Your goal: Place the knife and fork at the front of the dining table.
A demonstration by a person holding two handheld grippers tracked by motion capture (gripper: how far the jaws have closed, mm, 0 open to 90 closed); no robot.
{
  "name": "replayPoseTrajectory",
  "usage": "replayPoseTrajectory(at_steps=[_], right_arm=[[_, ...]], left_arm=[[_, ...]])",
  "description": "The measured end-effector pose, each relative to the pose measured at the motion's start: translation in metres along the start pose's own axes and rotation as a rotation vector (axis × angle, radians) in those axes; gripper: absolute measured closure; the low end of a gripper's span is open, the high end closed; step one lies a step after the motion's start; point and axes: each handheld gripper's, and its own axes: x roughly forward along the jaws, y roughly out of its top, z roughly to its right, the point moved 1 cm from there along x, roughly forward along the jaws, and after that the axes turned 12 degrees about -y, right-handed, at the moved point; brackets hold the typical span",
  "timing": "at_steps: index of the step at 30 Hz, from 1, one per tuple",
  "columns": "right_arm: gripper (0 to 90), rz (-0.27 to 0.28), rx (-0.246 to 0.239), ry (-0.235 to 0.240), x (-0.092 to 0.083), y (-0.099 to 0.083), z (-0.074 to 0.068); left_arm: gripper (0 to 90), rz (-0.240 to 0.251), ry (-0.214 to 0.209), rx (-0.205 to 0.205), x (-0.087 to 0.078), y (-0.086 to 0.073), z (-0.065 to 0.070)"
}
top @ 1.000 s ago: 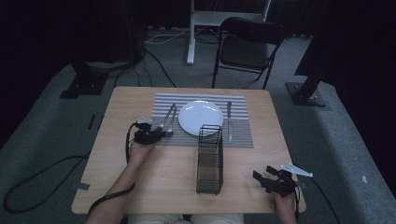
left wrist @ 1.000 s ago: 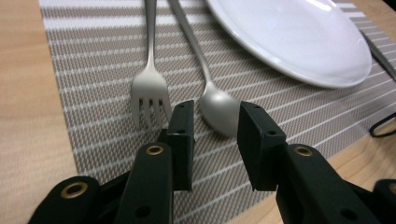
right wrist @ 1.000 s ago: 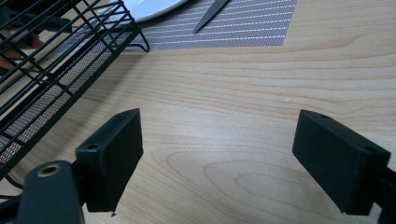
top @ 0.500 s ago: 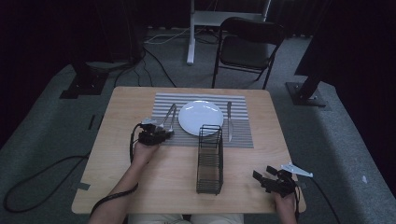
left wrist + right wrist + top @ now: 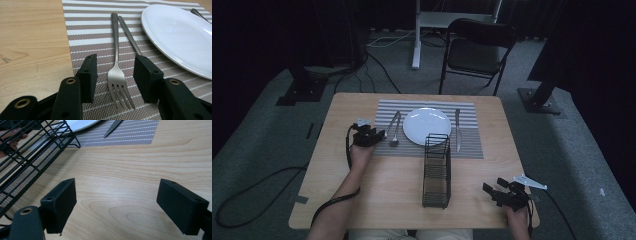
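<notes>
A silver fork (image 5: 117,75) lies on the striped placemat (image 5: 100,32), tines toward my left gripper (image 5: 117,66). The gripper's jaws stand on either side of the fork's neck without pressing it, and they have just been opening. A second utensil's handle (image 5: 130,37) lies close beside the fork. In the high view the left gripper (image 5: 373,136) is at the placemat's left edge next to the fork (image 5: 390,127). My right gripper (image 5: 120,195) is open over bare wood, at the table's near right corner (image 5: 493,189).
A white plate (image 5: 427,125) sits mid-placemat with a knife (image 5: 457,129) to its right. A black wire rack (image 5: 436,170) stands between the two hands; its edge (image 5: 30,160) is left of the right gripper. A folding chair (image 5: 477,50) is beyond the table.
The left hand has edged a little farther up the table beside the placemat. The right gripper has kept still.
</notes>
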Motion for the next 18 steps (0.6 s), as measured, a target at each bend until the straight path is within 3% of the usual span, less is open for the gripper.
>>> replayPoseTrajectory(at_steps=[2,4,11,16,18], right_arm=[[15.5,-0.001,0.000,0.002,0.000,0.000,0.000],[15.6,0.001,-0.001,0.002,0.000,0.000,0.000],[15.6,-0.002,-0.004,0.000,0.000,0.000,-0.001],[15.6,-0.003,-0.008,-0.005,0.001,0.000,-0.001],[15.6,-0.004,-0.008,-0.006,0.001,0.000,-0.001]], left_arm=[[54.1,-0.024,0.028,-0.001,0.004,-0.004,0.001],[54.1,-0.030,0.021,-0.007,0.004,-0.005,0.001],[53.8,-0.073,0.054,0.006,0.001,-0.010,0.006],[62.5,-0.100,0.045,0.018,-0.003,-0.013,0.011],[66.6,-0.096,0.037,0.000,-0.004,-0.013,0.012]])
